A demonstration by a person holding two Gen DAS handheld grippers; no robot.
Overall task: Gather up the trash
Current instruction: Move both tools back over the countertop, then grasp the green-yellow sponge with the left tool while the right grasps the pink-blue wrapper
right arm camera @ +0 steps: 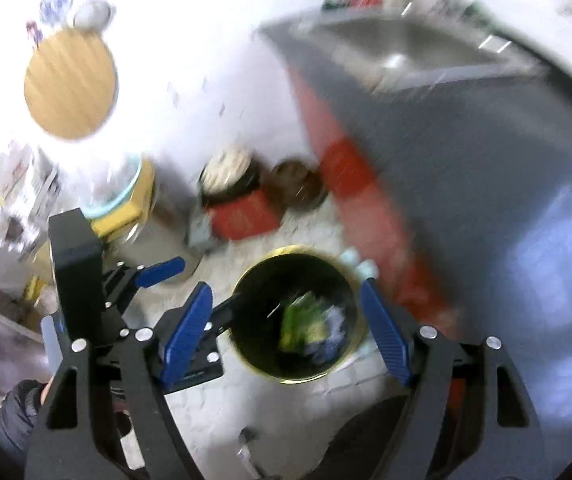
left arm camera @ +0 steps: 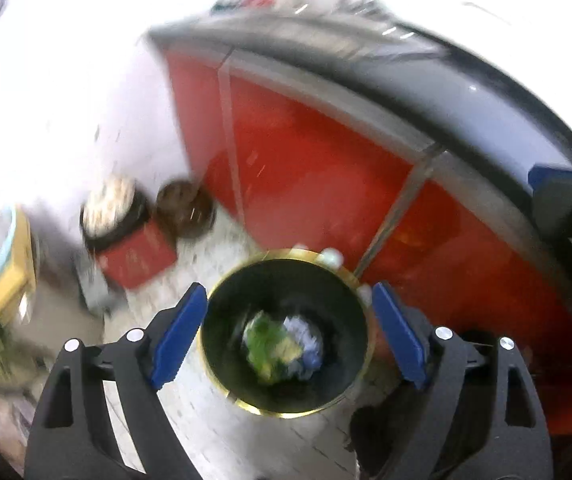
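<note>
Two grippers hung over one round dark bin (left arm camera: pixel 286 336) with a gold rim, which stood upright on the pale tiled floor (left arm camera: pixel 246 432), mouth facing up, close beside a red cabinet front (left arm camera: pixel 310 160). At the bottom of the bin lay the trash (left arm camera: pixel 282 344): a crumpled green-and-yellow wrapper and, touching it on the right, a wad of bluish-white paper. Both pieces were too blurred to show any long axis or which way they lay.

The left gripper (left arm camera: pixel 290 336) pointed steeply down at the bin, its blue pads spread to either side of the rim in that view, jaws released with nothing between them. The right gripper (right arm camera: pixel 288 330) was angled down the same way, jaws likewise released and empty, with the bin (right arm camera: pixel 298 316) and trash (right arm camera: pixel 314 324) framed between its pads. In the right wrist view the left gripper (right arm camera: pixel 194 280) showed to the left, reaching toward the bin's rim, and a dark sleeve (right arm camera: pixel 14 412) showed at the lower left edge.

Beyond the bin, against the white wall, stood a dark pot (left arm camera: pixel 112 210) holding something pale, a brown round container (left arm camera: pixel 184 210) beside it, and a red box (left arm camera: pixel 138 258) in front of the pot. A grey counter (right arm camera: pixel 466 152) with a steel sink (right arm camera: pixel 418 52) topped the cabinet. A round wooden board (right arm camera: pixel 71 84) showed on the left.
</note>
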